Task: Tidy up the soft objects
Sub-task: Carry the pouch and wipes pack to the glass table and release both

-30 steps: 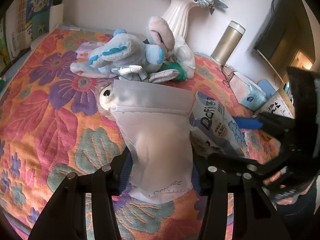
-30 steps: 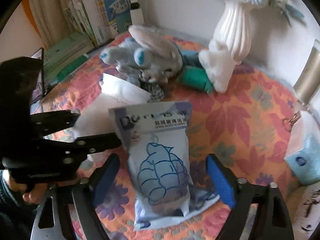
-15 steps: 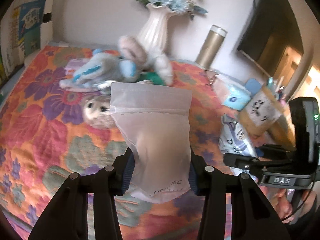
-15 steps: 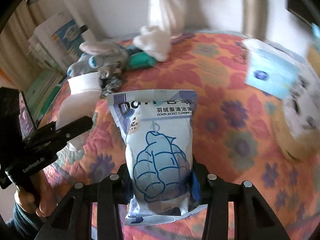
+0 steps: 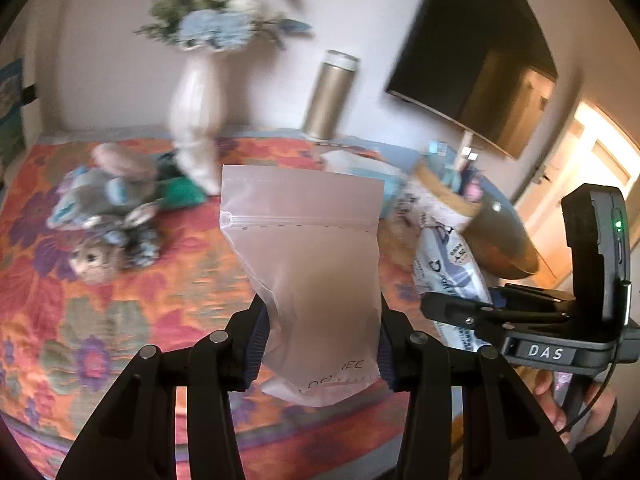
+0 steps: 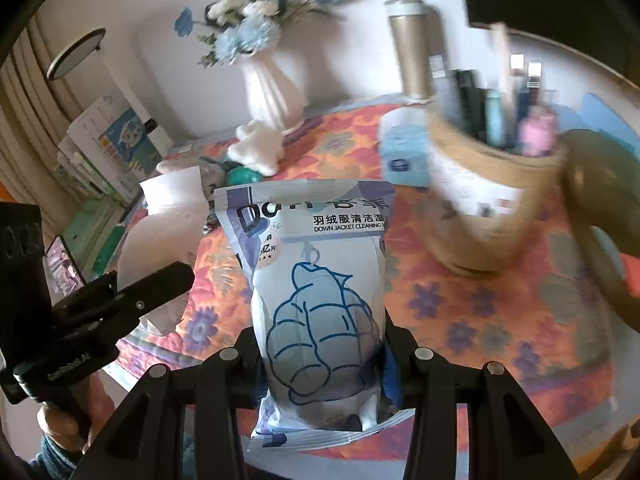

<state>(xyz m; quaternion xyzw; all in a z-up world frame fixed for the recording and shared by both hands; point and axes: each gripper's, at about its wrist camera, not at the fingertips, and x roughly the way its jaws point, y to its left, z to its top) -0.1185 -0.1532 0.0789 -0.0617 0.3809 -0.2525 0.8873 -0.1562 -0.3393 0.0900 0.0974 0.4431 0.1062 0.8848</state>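
Frosted matt plastic pouch (image 5: pixel 312 264); glossy printed wipes pack (image 6: pixel 320 300); woven tablecloth (image 5: pixel 120 320).

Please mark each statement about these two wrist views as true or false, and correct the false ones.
1. The left gripper is shut on a frosted zip pouch. True.
2. The right gripper is open, holding nothing. False: its fingers clamp a blue and white wipes pack.
3. The white vase holds blue and white flowers. True.
4. The gold flask lies flat on the floral cloth. False: it stands upright near the wall.
5. The plush toys are inside the tan basket. False: they lie on the cloth by the vase.
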